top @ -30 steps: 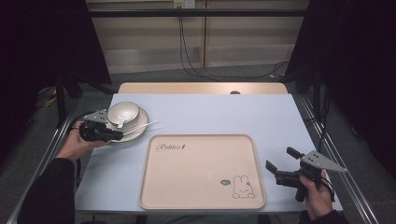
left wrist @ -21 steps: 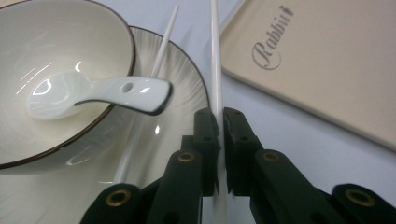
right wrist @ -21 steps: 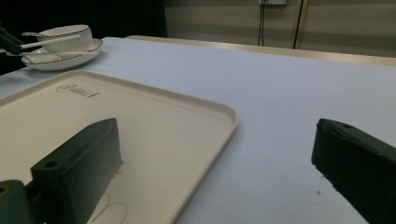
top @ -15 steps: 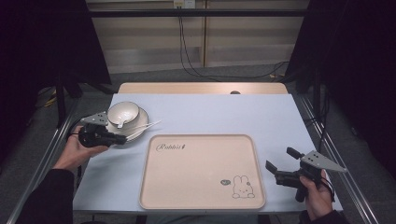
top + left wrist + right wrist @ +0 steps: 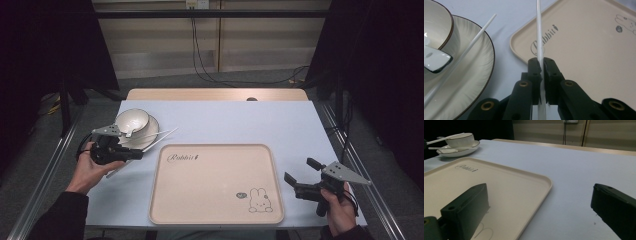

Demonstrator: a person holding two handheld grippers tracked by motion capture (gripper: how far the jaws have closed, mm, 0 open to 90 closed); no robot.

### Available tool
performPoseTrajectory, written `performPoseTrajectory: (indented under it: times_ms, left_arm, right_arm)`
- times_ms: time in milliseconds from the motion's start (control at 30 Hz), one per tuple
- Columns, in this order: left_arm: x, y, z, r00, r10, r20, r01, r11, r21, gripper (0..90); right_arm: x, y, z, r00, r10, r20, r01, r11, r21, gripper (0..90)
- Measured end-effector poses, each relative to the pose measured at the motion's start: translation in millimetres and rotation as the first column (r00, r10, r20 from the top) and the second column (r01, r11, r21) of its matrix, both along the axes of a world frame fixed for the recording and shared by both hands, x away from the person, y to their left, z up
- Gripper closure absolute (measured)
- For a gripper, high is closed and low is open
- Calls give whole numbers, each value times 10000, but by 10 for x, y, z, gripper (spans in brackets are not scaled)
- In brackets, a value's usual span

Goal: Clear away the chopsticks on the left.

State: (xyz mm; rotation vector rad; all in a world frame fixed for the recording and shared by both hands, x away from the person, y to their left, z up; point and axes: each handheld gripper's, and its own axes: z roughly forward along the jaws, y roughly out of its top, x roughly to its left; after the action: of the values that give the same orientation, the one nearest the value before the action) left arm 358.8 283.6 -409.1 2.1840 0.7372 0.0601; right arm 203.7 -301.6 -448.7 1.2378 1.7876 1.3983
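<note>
My left gripper is shut on a thin white chopstick, held just off the tray's left corner with its tip pointing over the tray. A second white chopstick lies across the ribbed cream plate. On that plate stands a dark-rimmed bowl with a white spoon leaning in it. The beige rabbit tray lies bare at the table's front. My right gripper rests open beside the tray's right edge, with nothing between its jaws.
The pale blue table has a wooden strip along its far edge. Metal rails run down both sides. Cables hang against the back wall. The plate and bowl stand far left in the right gripper view.
My left gripper has drawn away from the plate, toward the table's front and a little right, carrying the chopstick. The right gripper has stayed put.
</note>
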Motion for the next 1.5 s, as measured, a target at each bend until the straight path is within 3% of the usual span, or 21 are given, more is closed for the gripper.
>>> performPoseTrajectory:
  times_ms: [133, 300, 500, 567, 600, 633, 700, 767, 800, 867, 900, 933, 1033, 1067, 1133, 1233, 1267, 1333, 1367, 1400, 1500]
  left_arm:
    - [-114, -50, 10, 9975, 693, -153, -700, 9959, -573, 851]
    - [-230, -144, 14, 9925, 1163, -375, -1184, 9911, -609, 851]
    - [-363, -306, 11, 9791, 1915, -688, -1952, 9794, -517, 851]
    - [-402, -353, 1, 9684, 2405, -662, -2441, 9683, -530, 851]
    - [-402, -353, 1, 9684, 2405, -662, -2441, 9683, -530, 851]
    - [-420, -369, -3, 9548, 2869, -775, -2918, 9544, -622, 851]
    - [-440, -398, -11, 9419, 3197, -1036, -3283, 9411, -813, 851]
    - [-462, -438, -24, 9342, 3398, -1090, -3484, 9346, -722, 851]
    - [-479, -466, -33, 9202, 3713, -1243, -3812, 9220, -679, 851]
    - [-500, -510, -55, 9050, 3997, -1458, -4116, 9092, -622, 851]
    - [-500, -510, -55, 9050, 3997, -1458, -4116, 9092, -622, 851]
    - [-521, -546, -70, 8929, 4234, -1531, -4345, 8995, -466, 851]
    - [-548, -585, -85, 8880, 4318, -1583, -4439, 8947, -494, 852]
    - [-579, -636, -105, 8735, 4579, -1652, -4705, 8813, -450, 852]
    - [-589, -655, -109, 8717, 4609, -1665, -4720, 8810, -324, 852]
    - [-616, -721, -140, 8396, 5130, -1789, -5230, 8523, -103, 852]
    - [-620, -733, -151, 8357, 5187, -1802, -5281, 8491, -50, 852]
    - [-629, -761, -175, 8147, 5464, -1941, -5571, 8304, -5, 852]
    - [-633, -765, -182, 8163, 5456, -1898, -5547, 8320, 59, 852]
    - [-638, -781, -191, 8061, 5586, -1955, -5687, 8225, 51, 852]
    - [-653, -823, -230, 8124, 5503, -1930, -5587, 8293, 131, 852]
  right_arm:
    - [-1, 5, 1, 10000, 32, 3, -32, 10000, -19, 11]
    - [-2, 8, 0, 10000, 30, -33, -30, 10000, 10, 11]
    - [1, 7, -3, 10000, 74, -23, -74, 9999, -79, 11]
    - [-1, 11, -1, 10000, 64, -6, -64, 10000, -17, 11]
    - [-1, 11, -1, 10000, 64, -6, -64, 10000, -17, 11]
    - [-3, 11, -1, 10000, 99, -7, -99, 9999, -27, 11]
    - [-1, 12, -2, 10000, 85, -11, -85, 10000, -45, 11]
    - [-1, 14, -3, 10000, 83, -22, -83, 10000, -38, 11]
    - [-1, 12, -4, 9999, 114, -29, -114, 9999, -112, 11]
    - [-2, 12, -5, 9999, 145, -74, -146, 9998, -143, 11]
    - [-2, 12, -5, 9998, 165, -65, -166, 9998, -146, 11]
    - [-3, 13, -5, 9999, 160, -66, -161, 9997, -158, 11]
    - [-5, 18, 0, 9999, 119, -47, -119, 9999, -61, 11]
    - [-3, 15, 0, 9999, 105, 36, -105, 9999, -118, 11]
    - [-4, 17, 0, 9999, 121, -6, -121, 9998, -140, 11]
    - [-5, 15, 0, 9999, 136, 24, -135, 9997, -207, 11]
    - [-5, 14, -1, 9999, 143, 16, -143, 9997, -212, 11]
    - [-4, 14, -1, 9999, 123, 12, -123, 9998, -173, 11]
    - [-5, 14, -1, 9999, 144, -15, -144, 9997, -172, 11]
    - [-5, 14, -2, 9999, 134, -11, -134, 9998, -172, 11]
    - [-1, 15, -3, 9999, 167, 6, -166, 9997, -194, 11]
